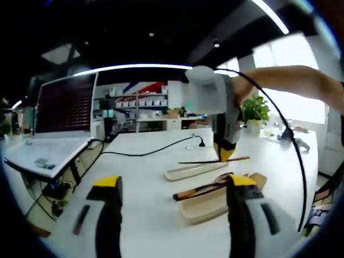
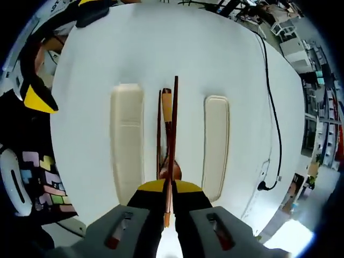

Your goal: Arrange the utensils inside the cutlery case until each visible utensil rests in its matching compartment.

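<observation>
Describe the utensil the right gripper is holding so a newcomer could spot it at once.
On the white table lie two pale tray halves. Between them, the right gripper pinches a thin dark chopstick, raised above a wooden spoon; it is the slimmest, straightest piece.

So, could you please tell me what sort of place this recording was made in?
Probably an office or lab: a long white table carrying an open laptop and a black cable, shelving along the back wall, and ceiling strip lights.

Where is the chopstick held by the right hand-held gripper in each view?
Left gripper view: chopstick lies level at centre-right, pinched under the right hand-held gripper.
Right gripper view: chopstick runs up the centre from the gripper.
Shared landmark: the black cable.
</observation>
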